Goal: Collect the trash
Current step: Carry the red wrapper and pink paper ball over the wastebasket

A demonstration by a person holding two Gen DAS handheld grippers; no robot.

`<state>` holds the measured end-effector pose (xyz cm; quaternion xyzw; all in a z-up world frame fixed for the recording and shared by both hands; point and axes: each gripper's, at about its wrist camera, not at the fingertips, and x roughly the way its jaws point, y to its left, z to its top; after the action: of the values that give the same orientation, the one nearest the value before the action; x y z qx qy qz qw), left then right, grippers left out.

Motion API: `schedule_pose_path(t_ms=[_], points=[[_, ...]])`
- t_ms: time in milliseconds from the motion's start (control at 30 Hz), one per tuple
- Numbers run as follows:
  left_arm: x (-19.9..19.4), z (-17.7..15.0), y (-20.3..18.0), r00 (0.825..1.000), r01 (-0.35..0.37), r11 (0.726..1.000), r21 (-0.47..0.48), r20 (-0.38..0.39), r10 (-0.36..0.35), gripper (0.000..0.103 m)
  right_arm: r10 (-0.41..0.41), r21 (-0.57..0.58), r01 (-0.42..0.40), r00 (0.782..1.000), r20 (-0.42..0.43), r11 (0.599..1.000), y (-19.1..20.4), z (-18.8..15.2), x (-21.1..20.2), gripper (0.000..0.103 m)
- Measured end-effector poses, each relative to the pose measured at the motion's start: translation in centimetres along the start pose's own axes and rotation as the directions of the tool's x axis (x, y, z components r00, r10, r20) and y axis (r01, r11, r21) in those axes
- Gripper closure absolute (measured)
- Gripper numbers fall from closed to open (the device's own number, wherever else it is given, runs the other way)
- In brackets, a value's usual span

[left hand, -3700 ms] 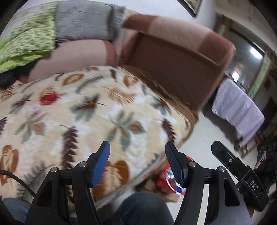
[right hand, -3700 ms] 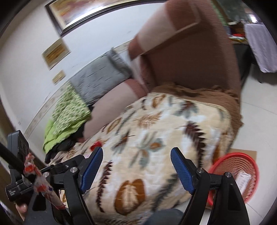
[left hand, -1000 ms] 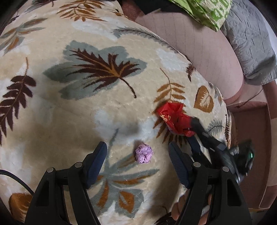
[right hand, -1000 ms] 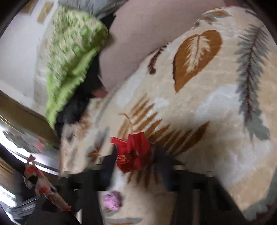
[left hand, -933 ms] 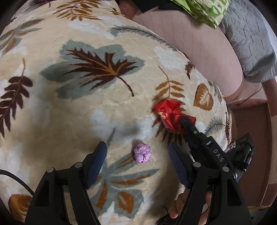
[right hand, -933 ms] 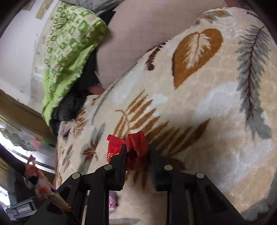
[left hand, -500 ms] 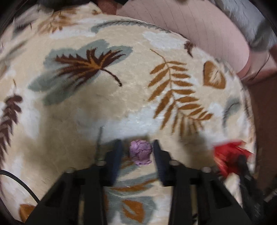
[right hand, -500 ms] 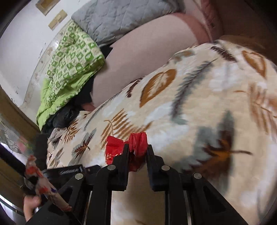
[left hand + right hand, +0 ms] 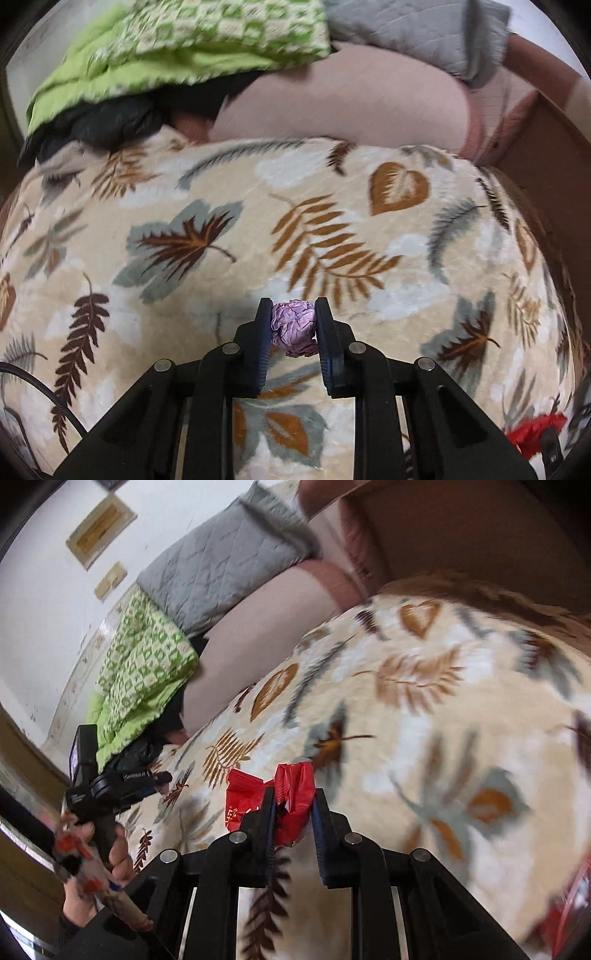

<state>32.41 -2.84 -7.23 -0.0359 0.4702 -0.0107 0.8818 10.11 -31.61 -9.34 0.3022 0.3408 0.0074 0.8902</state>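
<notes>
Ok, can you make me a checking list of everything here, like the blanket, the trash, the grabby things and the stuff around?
Surface: leaf-print blanket over a sofa seat.
Job's things: purple paper ball; red wrapper.
Clutter: green checked cloth, grey quilted cushion, black fabric.
Grippers: left gripper shut on the ball; right gripper shut on the wrapper.
Cables: thin black cable, lower left.
Surroundings: brown sofa arm, white wall with frames.

A leaf-patterned blanket (image 9: 184, 206) lies below a green checked cloth (image 9: 184, 44) and grey quilted cushion (image 9: 225, 565).
</notes>
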Motion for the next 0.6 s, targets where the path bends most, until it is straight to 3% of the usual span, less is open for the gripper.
schedule_pose_path(t_ms=[167, 333, 400, 600], points=[[-3.3, -0.8, -2.6, 0.997, 0.03, 0.997, 0.073, 0.071, -0.035, 0.081, -0.04, 0.046, 0.036, 0.995, 0.091, 0.998, -1.9, -2.0, -7.1, 0.083], [-8.1, -2.7, -3.2, 0.986, 0.105, 0.993, 0.057, 0.122, -0.111, 0.081, -0.045, 0.06, 0.037, 0.989, 0.142, 0.997, -2.8, -3.0, -12.0, 0.083], [-10.4, -4.4, -3.7, 0.98, 0.113, 0.991, 0.074, 0.157, -0.124, 0.081, -0.044, 0.063, 0.034, 0.987, 0.155, 0.997, -3.1, -3.2, -13.4, 0.083], [-15.4, -10.8, -5.8, 0.948, 0.273, 0.958, 0.094, 0.142, -0.284, 0.081, -0.026, 0.078, 0.011, 0.979, 0.2, 0.997, -4.4, -4.6, -17.9, 0.083]])
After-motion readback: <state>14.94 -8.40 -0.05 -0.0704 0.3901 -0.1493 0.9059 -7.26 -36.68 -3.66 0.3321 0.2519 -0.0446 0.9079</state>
